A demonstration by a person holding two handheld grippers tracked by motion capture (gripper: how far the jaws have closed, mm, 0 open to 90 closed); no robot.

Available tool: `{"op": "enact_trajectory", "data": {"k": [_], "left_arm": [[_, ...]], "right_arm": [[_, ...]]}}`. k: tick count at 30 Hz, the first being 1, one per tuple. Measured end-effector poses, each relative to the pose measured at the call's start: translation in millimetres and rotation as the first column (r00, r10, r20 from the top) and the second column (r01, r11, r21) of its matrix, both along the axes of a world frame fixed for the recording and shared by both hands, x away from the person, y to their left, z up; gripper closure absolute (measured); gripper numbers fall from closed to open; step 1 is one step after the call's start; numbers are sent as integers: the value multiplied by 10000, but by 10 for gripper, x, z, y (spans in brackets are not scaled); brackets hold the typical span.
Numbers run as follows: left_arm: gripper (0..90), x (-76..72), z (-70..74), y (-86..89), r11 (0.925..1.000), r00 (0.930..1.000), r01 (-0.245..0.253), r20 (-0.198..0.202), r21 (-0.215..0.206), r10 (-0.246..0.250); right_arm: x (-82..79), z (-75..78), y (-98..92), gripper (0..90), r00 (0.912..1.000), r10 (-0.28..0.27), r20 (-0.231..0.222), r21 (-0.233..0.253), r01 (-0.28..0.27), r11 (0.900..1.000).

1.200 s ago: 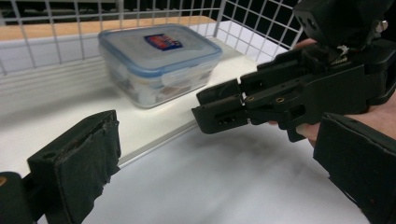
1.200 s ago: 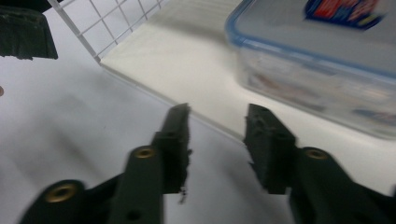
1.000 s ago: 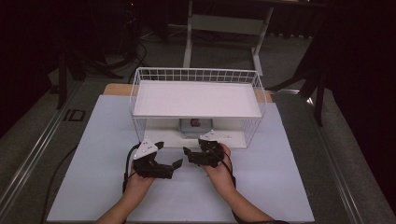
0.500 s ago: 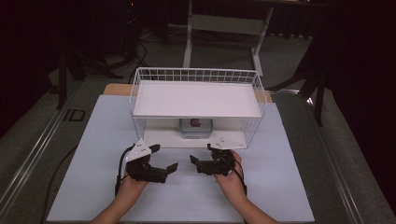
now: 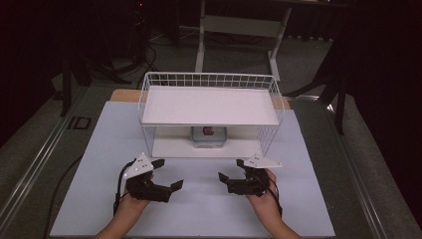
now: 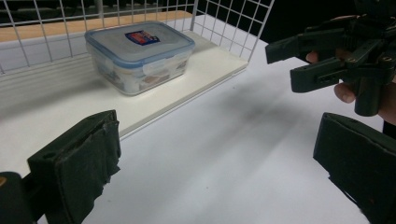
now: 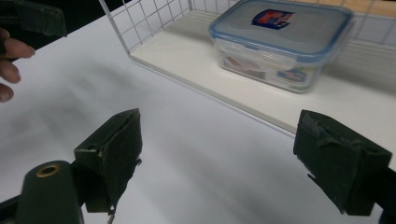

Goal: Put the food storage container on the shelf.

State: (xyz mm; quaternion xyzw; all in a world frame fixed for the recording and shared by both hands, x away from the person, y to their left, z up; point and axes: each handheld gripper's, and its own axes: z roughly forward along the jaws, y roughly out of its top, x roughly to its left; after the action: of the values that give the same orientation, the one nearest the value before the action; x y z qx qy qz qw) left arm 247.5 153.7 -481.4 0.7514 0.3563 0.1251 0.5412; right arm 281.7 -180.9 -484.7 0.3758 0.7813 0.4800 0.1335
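Currently: left gripper (image 5: pixel 169 175) and right gripper (image 5: pixel 230 170), jaws apart, empty, above table (image 5: pixel 199 209); lidded container (image 5: pixel 209 136) on wire rack's (image 5: pixel 209 99) lower shelf.

Pulled back from the white wire rack (image 5: pixel 211 107) toward the table's near edge: left gripper (image 5: pixel 166 175) and right gripper (image 5: pixel 230 170), now farther apart than a second ago, when nearly tip to tip just before the lower shelf. Jaws spread wide on both. Clear stretch of white table (image 5: pixel 199 199) now open between grippers and rack.
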Motion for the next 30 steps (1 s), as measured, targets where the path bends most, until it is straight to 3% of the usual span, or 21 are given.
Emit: {"op": "enact_trajectory", "data": {"k": [4, 12, 17, 19, 26, 30], "left_arm": [[16, -32, -8, 48, 10000, 10000, -65, -12, -71, 64], [16, -98, -90, 118, 9996, 9997, -206, -132, 197, 209], [16, -105, -119, 145, 9998, 9997, -216, -65, -12, 216], [16, -101, -143, 149, 9996, 9996, -253, -93, -112, 252], [16, -103, -212, 134, 9998, 9998, -171, -48, -97, 170], [16, -112, -235, 131, 9997, 9998, -166, -97, -153, 164]], "right_arm": [[-40, 5, -96, 156, 10000, -21, 34, 25, 21, 10000], [-121, -46, -345, 156, 9997, -225, -82, -116, 224, 9997], [-174, -85, -467, 155, 9995, -283, -115, -346, 279, 9990], [-180, -109, -508, 155, 9993, -340, -130, -133, 338, 9993], [-170, -208, -537, 156, 9995, -260, 153, -415, 266, 9988], [-164, -225, -547, 156, 9978, -118, 655, -740, 166, 9971]]}}
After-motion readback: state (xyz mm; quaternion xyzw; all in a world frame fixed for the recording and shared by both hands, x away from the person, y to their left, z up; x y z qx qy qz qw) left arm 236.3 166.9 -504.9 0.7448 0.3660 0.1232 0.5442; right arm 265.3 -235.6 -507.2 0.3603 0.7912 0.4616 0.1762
